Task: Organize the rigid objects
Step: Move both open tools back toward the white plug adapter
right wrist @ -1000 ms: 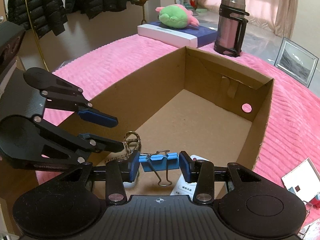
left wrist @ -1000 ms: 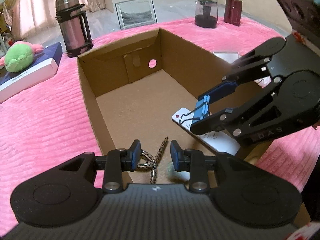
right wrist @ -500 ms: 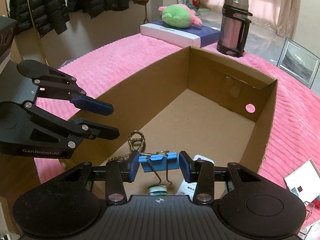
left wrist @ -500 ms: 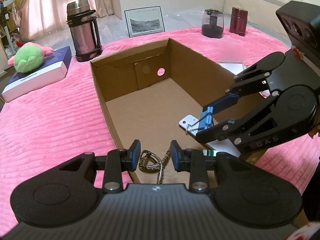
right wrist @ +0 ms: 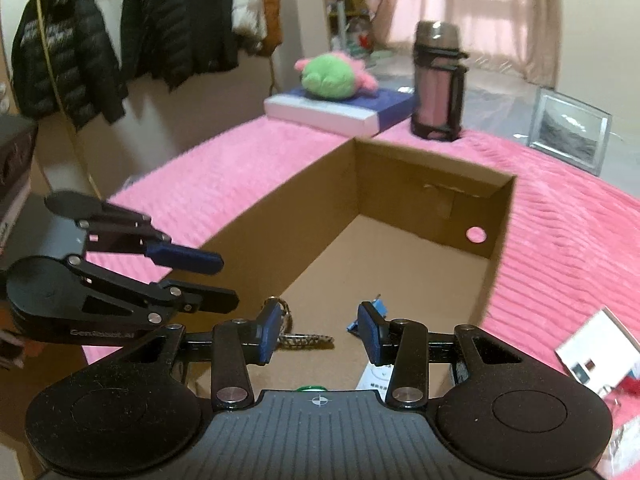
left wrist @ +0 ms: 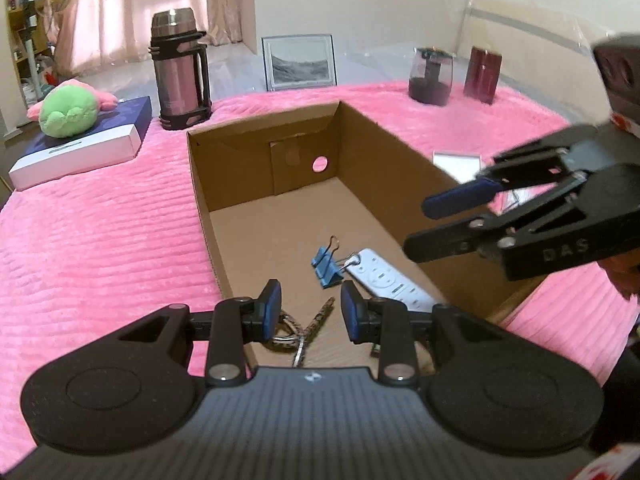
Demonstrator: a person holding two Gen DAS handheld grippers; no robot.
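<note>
Blue binder clip (left wrist: 327, 267) now lies loose on the floor of the cardboard box (left wrist: 384, 148), just beside the white remote (left wrist: 390, 280) and near the patterned key strap (left wrist: 308, 326); half a second ago it sat clamped in the right tongs (right wrist: 316, 332). Those tongs now show an empty gap between the pads and hang above the box's near end, with the left tongs (left wrist: 308, 312) likewise empty-jawed alongside. One more rigid item is thus stowed, and both hands look free to fetch another from the pink bedspread (left wrist: 100, 240)
</note>
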